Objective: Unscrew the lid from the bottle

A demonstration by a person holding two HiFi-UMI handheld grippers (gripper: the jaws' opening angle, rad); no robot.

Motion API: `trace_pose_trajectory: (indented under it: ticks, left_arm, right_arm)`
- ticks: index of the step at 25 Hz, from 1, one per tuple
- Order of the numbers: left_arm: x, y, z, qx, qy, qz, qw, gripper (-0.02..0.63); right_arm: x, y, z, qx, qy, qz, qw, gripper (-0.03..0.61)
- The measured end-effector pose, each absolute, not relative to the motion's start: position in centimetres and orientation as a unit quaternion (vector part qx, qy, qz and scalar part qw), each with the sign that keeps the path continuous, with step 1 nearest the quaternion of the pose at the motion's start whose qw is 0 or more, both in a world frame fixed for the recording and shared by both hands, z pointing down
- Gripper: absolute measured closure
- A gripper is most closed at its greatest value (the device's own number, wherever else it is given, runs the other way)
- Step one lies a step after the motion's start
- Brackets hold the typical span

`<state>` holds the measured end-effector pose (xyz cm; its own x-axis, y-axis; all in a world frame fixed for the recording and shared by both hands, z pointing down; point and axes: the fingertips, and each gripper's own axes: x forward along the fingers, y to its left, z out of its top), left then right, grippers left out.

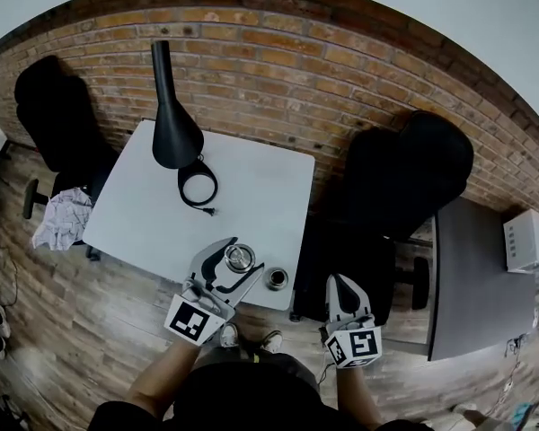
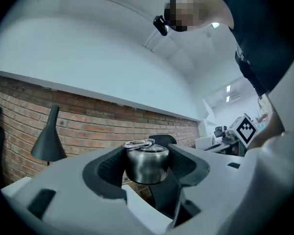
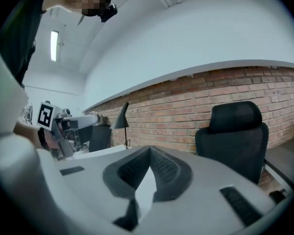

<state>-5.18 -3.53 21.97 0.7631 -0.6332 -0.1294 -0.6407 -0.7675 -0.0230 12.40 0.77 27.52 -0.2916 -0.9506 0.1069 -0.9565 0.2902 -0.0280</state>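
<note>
Left tool [image 1: 241, 260]: jaws apart and clamped on the sides of a small steel bottle [image 2: 147, 164]. The pads press the body from both sides, low on the wall. The bottle stands on the near edge of the white worktop [image 1: 251, 178], right at this tool's tips.

Bottle's long axis: upright, crossing the left jaws at a right angle. The top is clear of the pads. In the left gripper view it reads as a domed cap with a thin wire ring [image 2: 138, 143] lying on it, so the lid looks to be on, though I can't be sure.

Right tool [image 3: 149, 168]: jaws together, nothing between them. It hangs off the worktop's near edge, to the right of the left tool. The bottle lies ahead of it and to its left, near but apart.

1 small round metal piece [image 1: 276, 278], dark in the centre, sits on the worktop between the 2 tools, just beside the bottle. Lid or other part, cannot tell.

Judgement: the left holds, the right is free to turn, and it would have to open and come in over the top along the upright axis.

Writing: none readable. Only square black-and-white marker patterns on the tools' cubes.
</note>
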Motion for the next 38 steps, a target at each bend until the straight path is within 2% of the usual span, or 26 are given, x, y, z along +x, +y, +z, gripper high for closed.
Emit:
trace_pose_trajectory:
  ticks: [8, 17, 38]
  left_arm:
    - [-7.4, -2.6, 18.9, -0.928, 0.355, 0.081, 0.079, 0.341]
    - [-7.9, -1.4, 18.5, -0.925, 0.371, 0.071, 0.048, 0.341]
    - [-8.0, -1.8, 18.4, -0.916, 0.389, 0.076, 0.057, 0.341]
  right_arm:
    - [12.8, 1.8, 22.9, 0.596, -0.802, -0.005, 0.024, 0.565]
    - [13.8, 2.7, 21.3, 0.600, -0.800, -0.020, 0.011, 0.565]
    - [14.0, 1.6, 21.2, 0.588, -0.807, -0.047, 0.019, 0.565]
